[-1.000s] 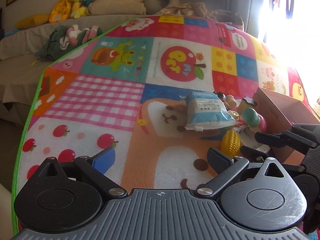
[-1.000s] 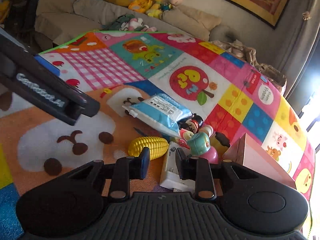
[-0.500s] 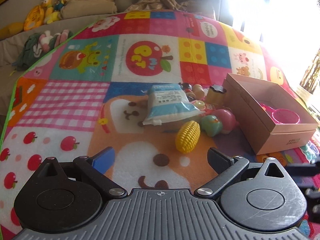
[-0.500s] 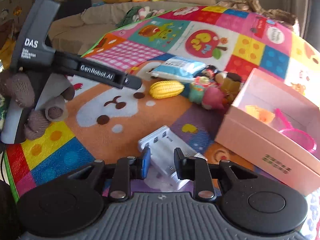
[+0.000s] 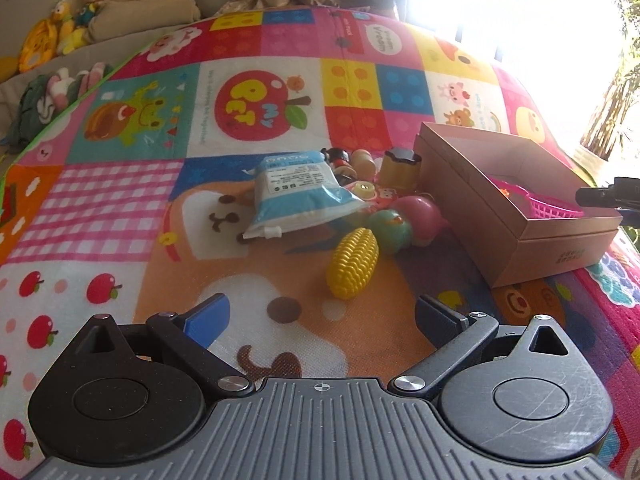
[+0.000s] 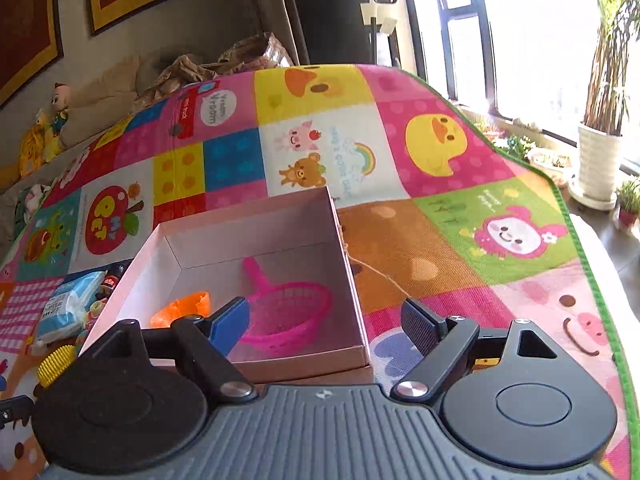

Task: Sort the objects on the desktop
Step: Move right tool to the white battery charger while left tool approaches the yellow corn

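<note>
1. My right claw [image 6: 326,320] hung wide open and empty over the near edge of the pink box [image 6: 224,236], which held a pink scoop [image 6: 290,312].
2. My left claw [image 5: 322,316], equally wide and empty, faced the toy corn [image 5: 353,263] near the box.
3. I judged a straight approach across its middle best.

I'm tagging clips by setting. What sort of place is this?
Probably a home living room: a children's play mat spread out, a sofa with stuffed toys behind, potted plants by the window.
</note>
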### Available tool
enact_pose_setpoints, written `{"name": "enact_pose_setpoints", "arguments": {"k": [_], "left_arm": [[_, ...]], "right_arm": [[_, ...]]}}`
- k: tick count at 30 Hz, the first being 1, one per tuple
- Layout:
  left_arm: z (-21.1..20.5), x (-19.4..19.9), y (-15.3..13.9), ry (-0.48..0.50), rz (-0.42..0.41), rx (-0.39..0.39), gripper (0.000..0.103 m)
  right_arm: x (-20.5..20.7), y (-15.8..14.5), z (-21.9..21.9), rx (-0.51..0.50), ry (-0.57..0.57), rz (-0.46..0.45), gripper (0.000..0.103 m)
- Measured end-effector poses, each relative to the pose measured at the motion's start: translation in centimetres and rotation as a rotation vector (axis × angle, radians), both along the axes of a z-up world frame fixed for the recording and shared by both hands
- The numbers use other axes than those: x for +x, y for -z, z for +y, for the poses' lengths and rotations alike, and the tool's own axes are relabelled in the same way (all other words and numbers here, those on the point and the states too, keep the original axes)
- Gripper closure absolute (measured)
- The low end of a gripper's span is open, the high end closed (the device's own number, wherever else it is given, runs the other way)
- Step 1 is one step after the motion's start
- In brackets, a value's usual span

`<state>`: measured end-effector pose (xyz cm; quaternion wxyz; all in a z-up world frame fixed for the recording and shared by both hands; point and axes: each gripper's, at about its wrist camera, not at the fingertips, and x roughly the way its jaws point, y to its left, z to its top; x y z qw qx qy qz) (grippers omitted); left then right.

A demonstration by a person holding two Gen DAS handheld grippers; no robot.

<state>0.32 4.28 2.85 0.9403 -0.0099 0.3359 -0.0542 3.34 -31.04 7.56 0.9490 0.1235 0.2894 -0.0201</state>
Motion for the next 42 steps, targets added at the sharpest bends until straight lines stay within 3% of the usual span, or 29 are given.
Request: {"name": "enact_pose_setpoints", "arguments": {"k": [2, 8, 12, 15, 19, 22, 25, 29, 38, 42], "left_arm": [[0.1, 0.0, 0.1, -0.001, 0.004, 0.006, 0.001], [0.0, 0.5, 0.2, 0.015, -0.003, 0.017, 0.001], [-0.5, 1.8, 0.4, 0.018, -0.008, 0.044, 0.001], [-0.7, 2.4, 0.3, 0.001, -0.011, 0.056, 0.001], [-0.2, 2.4, 0.0, -0.029, -0.015, 0.046, 0.001], [0.3, 2.2, 0.0, -0.044, -0.008, 0.052, 0.001], [0.6, 1.9, 0.0, -0.042, -0.007, 0.055, 0.001], [0.3, 2.0, 0.3, -0.009, -0.002, 0.045, 0.001], [-1.6, 4.1, 1.0, 0.146, 0.012, -0.060, 0.002], [-2.3, 4.5, 1.0, 0.237, 0.054, -0.122, 0.002]], "right_arm": [[0.9, 0.5, 0.8, 0.053, -0.031, 0.021, 0.015], [1.3, 0.4, 4.2, 0.025, -0.160, -0.008, 0.014], [-1.6, -1.4, 6.0, -0.115, -0.153, -0.136, 0.013], [-4.5, -2.1, 7.9, -0.171, -0.305, -0.166, 0.000], [-7.6, -0.5, 12.0, -0.245, -0.563, -0.089, 0.000], [-8.5, 1.4, 14.8, -0.307, -0.658, -0.033, 0.000], [-8.3, 3.2, 16.6, -0.448, -0.653, -0.012, 0.000], [-7.1, 3.7, 15.7, -0.566, -0.458, -0.051, 0.000], [-5.2, 4.5, 9.6, -0.202, -0.410, 0.163, 0.000], [-5.5, 4.6, 9.1, -0.153, -0.391, 0.155, 0.000]]}}
